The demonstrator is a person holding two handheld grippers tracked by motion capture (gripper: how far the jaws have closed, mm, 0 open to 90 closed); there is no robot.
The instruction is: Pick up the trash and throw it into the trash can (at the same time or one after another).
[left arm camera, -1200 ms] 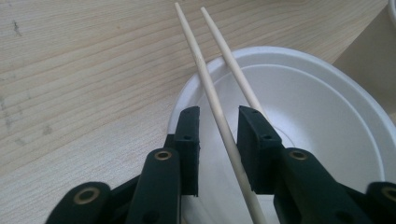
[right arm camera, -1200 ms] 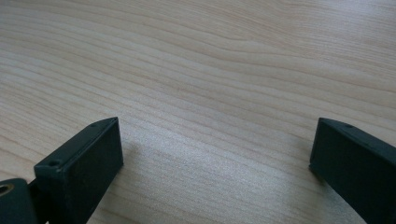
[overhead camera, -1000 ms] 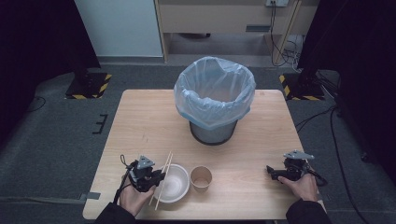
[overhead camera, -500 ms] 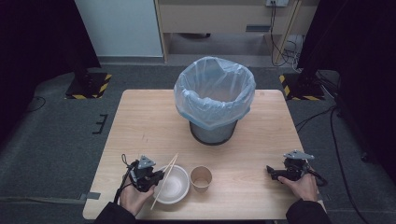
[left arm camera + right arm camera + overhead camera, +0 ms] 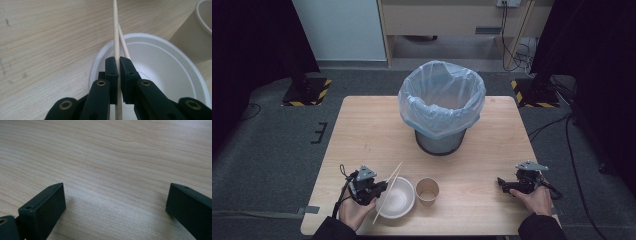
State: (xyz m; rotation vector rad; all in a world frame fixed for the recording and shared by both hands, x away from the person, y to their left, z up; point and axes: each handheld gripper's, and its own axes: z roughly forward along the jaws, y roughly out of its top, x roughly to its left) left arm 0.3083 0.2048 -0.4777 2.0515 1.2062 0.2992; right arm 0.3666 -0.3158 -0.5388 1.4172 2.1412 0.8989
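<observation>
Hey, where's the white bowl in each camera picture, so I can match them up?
High view: the white bowl sits near the table's front edge, left of centre, beside the left claw.
Left gripper view: it spreads behind the jaws, centre to right.
Right gripper view: bare wooden table between the open jaws.
Shared landmark: the chopsticks lying across the bowl's rim.

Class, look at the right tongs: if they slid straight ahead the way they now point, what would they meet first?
Probably the brown paper cup; the open right tongs point leftward across bare wooden table, though depth is uncertain.
</observation>
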